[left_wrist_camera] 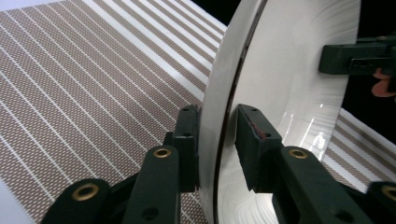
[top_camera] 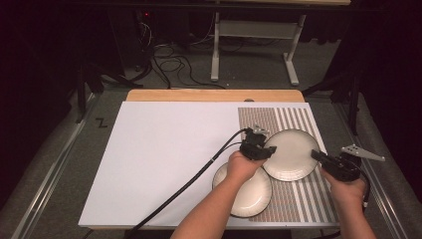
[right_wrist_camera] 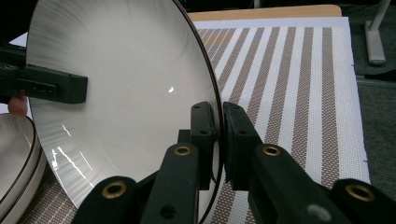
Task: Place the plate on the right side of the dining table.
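A white plate with a dark rim is carried between both grippers above the striped mat, its near-left edge over a second plate that lies flat on the table. My left gripper straddles the carried plate's left rim. In the left gripper view one pad lies against the plate's underside, while a thin gap shows at the other pad. My right gripper is shut on the right rim, and both of its pads press on the plate.
A brown-and-white striped mat covers the right part of the white table top. A black cable trails from the left gripper across the board toward the near edge. Beyond the table stand a wooden edge, floor cables and a stand.
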{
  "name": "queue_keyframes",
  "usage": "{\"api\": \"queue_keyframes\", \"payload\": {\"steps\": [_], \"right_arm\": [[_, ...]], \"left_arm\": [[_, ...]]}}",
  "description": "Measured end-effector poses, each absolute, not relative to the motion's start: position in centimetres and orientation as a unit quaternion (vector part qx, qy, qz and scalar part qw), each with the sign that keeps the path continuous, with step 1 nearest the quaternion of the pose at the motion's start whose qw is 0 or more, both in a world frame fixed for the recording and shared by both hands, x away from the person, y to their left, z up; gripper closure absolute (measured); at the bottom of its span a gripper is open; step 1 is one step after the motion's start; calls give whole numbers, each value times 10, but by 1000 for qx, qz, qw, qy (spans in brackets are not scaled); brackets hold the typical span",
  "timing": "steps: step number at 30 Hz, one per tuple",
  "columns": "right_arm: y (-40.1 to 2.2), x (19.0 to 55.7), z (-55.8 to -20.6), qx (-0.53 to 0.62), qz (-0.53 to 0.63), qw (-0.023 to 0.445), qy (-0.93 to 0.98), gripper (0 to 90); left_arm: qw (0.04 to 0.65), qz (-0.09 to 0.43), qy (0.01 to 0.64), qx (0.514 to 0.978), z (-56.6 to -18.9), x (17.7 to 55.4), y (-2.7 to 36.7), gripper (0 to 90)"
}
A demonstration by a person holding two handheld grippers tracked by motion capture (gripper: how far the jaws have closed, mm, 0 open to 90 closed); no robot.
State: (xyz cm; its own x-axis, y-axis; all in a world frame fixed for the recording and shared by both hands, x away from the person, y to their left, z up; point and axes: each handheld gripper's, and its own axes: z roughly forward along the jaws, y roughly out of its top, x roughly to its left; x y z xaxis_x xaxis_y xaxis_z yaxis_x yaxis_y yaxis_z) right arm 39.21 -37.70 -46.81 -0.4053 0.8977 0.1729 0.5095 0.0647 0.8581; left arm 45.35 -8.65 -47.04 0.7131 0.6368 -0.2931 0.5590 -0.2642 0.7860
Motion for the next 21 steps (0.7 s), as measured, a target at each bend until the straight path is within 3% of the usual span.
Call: {"api": "queue_keyframes", "payload": {"steps": [10,16,21], "right_arm": [[-379,394,-471,501,470,197,699,868],[-377,396,-471,503,466,203,699,868],[-375,397,-471,506,466,204,697,868]], "left_arm": [[474,58,382,791,-471,456,-89,480],[473,100,361,798,-462,453,-81,393],[489,104,362,786,-455,448,-65,340]]}}
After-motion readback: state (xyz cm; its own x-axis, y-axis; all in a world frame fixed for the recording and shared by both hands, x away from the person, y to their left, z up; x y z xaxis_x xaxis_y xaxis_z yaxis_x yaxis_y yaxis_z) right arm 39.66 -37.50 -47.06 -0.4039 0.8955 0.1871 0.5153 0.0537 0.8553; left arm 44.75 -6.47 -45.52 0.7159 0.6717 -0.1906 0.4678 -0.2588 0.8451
